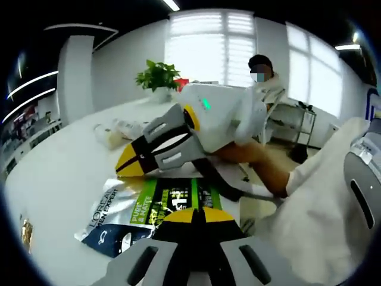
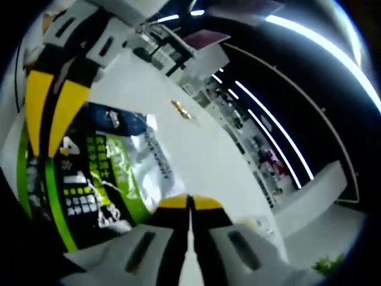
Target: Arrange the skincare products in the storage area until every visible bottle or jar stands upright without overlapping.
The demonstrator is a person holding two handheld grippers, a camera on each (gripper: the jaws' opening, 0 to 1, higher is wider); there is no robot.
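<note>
Left gripper view alone shows a potted plant (image 1: 158,77) and seated person (image 1: 262,77) — my left gripper (image 1: 191,215), jaws pressed together, sits over the skincare pouch (image 1: 128,214) on the white table (image 1: 53,173). My right gripper (image 2: 190,204) is closed too — empty.

Bright window (image 1: 208,44) backlight and ceiling strips (image 2: 309,50); blurred, fisheye-warped edges

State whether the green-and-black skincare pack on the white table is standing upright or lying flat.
Lying flat: the skincare pack rests printed face up on the white table, between the two grippers.

right gripper (image 2: 190,205): closed | pouch (image 2: 101,173): flat, possibly touching left gripper (image 2: 50,101)
</note>
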